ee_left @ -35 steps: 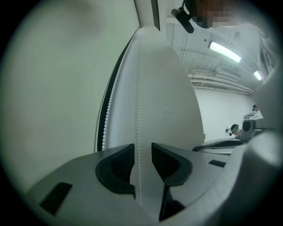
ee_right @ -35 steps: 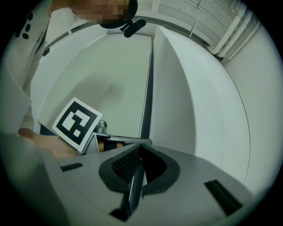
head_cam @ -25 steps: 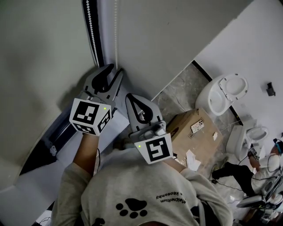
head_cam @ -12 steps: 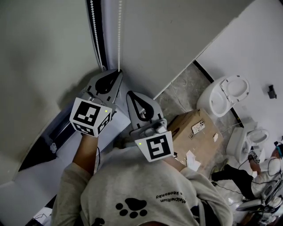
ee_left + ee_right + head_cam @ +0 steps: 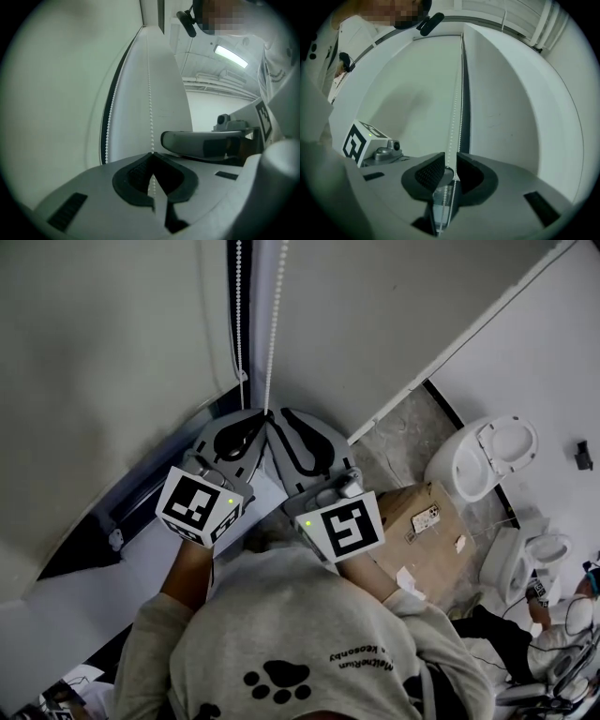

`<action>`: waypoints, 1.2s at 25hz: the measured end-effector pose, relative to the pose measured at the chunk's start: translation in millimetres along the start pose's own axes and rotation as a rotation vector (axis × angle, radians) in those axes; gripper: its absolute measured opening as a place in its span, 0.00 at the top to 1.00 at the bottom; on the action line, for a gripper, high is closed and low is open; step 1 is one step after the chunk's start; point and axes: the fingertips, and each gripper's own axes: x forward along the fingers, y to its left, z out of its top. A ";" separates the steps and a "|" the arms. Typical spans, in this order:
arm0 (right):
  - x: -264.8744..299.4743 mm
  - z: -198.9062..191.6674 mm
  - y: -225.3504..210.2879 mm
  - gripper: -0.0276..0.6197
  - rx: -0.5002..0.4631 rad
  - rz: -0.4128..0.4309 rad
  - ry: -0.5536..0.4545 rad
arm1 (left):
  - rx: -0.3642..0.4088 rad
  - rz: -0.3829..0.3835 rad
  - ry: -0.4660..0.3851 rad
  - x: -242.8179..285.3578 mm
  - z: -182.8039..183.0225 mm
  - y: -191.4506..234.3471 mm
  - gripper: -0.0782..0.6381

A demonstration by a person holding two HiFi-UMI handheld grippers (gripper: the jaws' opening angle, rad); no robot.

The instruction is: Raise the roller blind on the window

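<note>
bead chain (image 5: 149, 93), limp and slippery, is clamped between beads by left gripper (image 5: 151, 153); right gripper (image 5: 450, 165) jaws just being opened, strand loose between.

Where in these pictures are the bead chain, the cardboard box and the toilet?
bead chain (image 5: 275, 324): head view, middle of the right strand.
cardboard box (image 5: 441, 545): head view, its top face.
toilet (image 5: 509, 441): head view, its raised lid.
</note>
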 end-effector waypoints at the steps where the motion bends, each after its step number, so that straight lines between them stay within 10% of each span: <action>1: 2.8 4.8 1.4 0.84 0.002 0.014 -0.001 | -0.001 0.000 0.000 -2.0 1.5 -1.0 0.88; 30: 13.3 14.2 25.2 0.94 0.009 0.090 0.026 | -0.035 0.050 -0.012 -28.7 -13.3 -12.6 0.88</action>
